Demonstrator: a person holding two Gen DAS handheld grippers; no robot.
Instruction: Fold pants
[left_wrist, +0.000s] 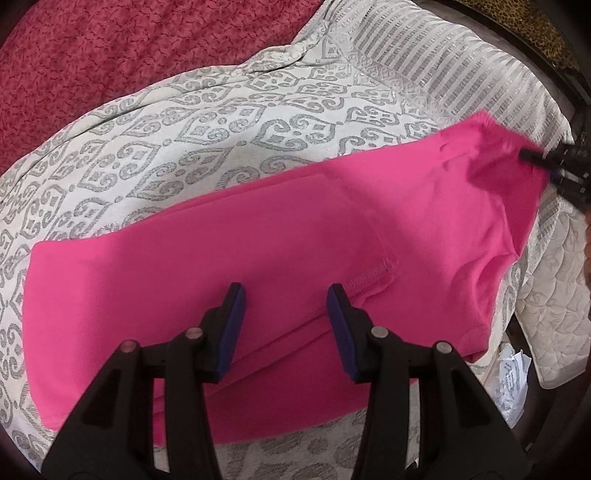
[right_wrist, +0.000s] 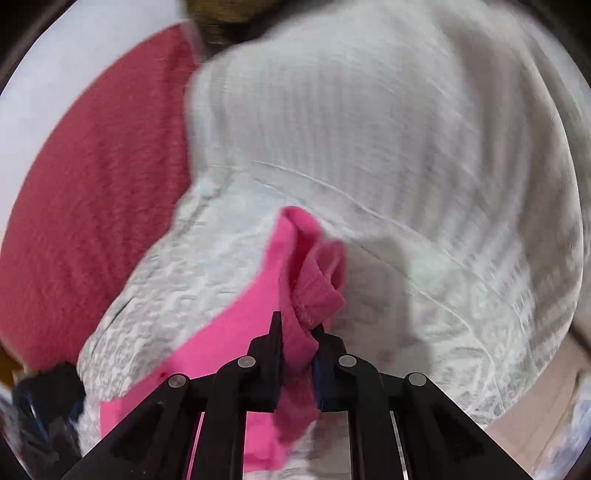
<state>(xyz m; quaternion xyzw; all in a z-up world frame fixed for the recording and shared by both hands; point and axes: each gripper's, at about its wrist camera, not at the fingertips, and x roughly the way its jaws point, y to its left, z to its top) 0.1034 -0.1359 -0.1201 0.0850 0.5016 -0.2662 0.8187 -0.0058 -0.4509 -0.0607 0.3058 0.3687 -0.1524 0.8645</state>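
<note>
Bright pink pants (left_wrist: 258, 236) lie folded lengthwise on a white bedspread with a grey pattern (left_wrist: 192, 129). My left gripper (left_wrist: 284, 295) is open and empty, its jaws spread just above the near edge of the pants by a stitched seam. My right gripper (right_wrist: 297, 325) is shut on the gathered waistband end of the pants (right_wrist: 306, 266) and lifts it off the bed. In the left wrist view the right gripper (left_wrist: 535, 157) shows at the far right, pinching the pants' raised corner. The right wrist view is blurred.
A dark red textured blanket (left_wrist: 74, 59) covers the bed's far left. The striped border of the bedspread (left_wrist: 461, 62) runs to the right. A quilted mattress edge (left_wrist: 554, 288) and crumpled paper (left_wrist: 513, 380) lie at the right, past the bed's edge.
</note>
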